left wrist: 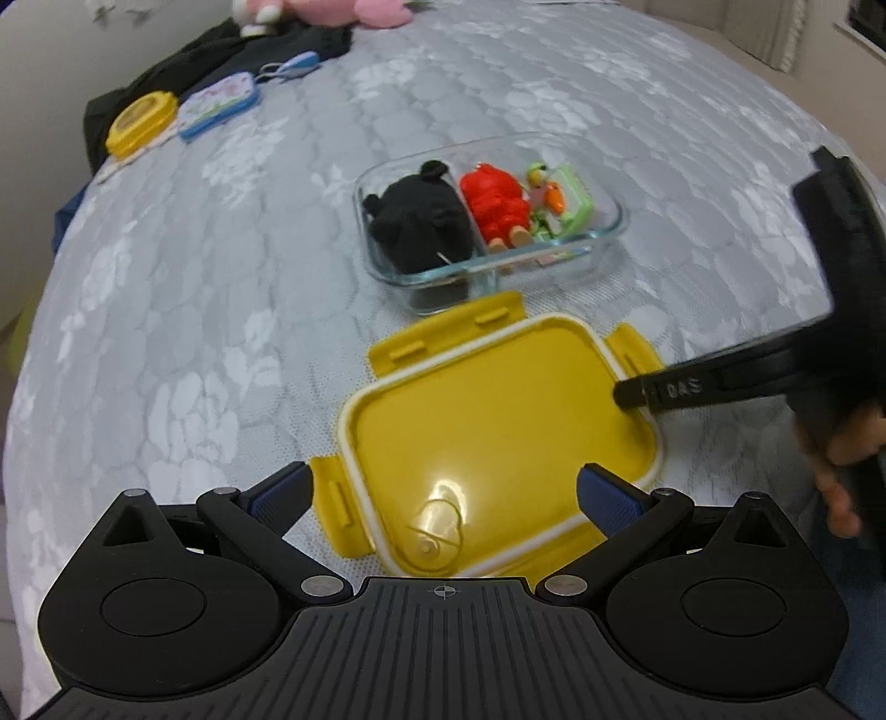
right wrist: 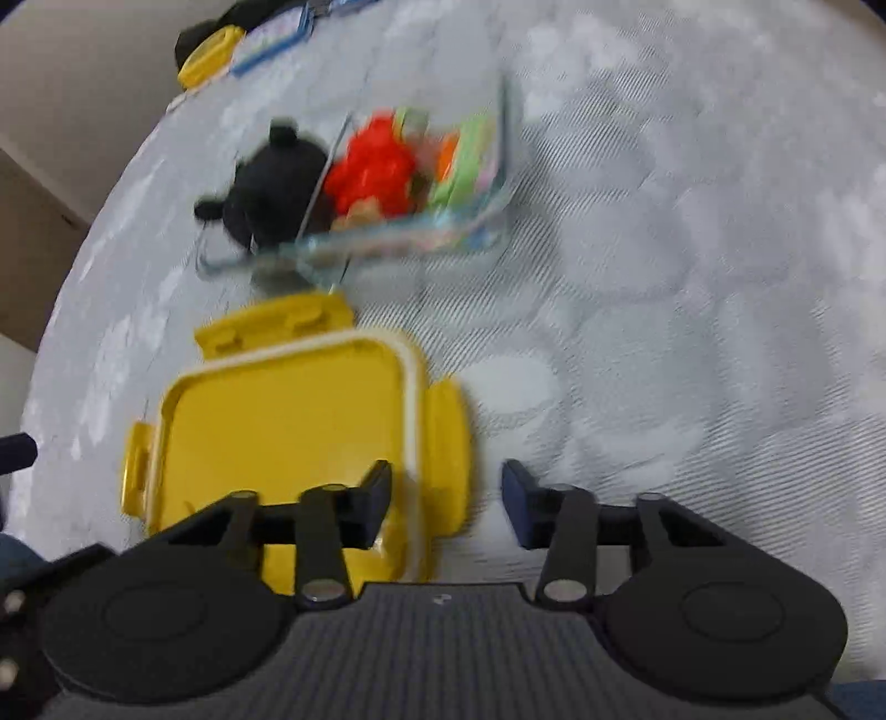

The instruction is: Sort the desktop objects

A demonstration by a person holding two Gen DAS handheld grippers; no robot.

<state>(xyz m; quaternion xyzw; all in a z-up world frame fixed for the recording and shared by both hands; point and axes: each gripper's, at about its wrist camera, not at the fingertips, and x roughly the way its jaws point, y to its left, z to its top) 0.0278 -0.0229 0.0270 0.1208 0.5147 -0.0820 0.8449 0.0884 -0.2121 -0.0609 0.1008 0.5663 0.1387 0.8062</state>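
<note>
A yellow clip-on lid [left wrist: 498, 421] lies inner side up on the grey quilted surface, just in front of a clear glass two-compartment box [left wrist: 609, 221]. The box's left compartment holds a black plush toy [left wrist: 415, 221]. Its right compartment holds a red toy [left wrist: 498, 205] and small green items [left wrist: 570, 199]. My left gripper [left wrist: 443, 495] hangs open over the lid's near end, touching nothing. My right gripper [right wrist: 446, 490] is open and straddles the right rim and side flap of the lid [right wrist: 288, 421]; its pads are not pressing. One of its fingers [left wrist: 664, 387] reaches the lid's right edge.
At the far left edge sit a small yellow lidded box [left wrist: 141, 122], a blue-rimmed flowered tin [left wrist: 219, 102] and a dark cloth [left wrist: 221, 50]. A pink plush toy [left wrist: 354, 11] lies at the back. A person's hand [left wrist: 841, 459] holds the right gripper.
</note>
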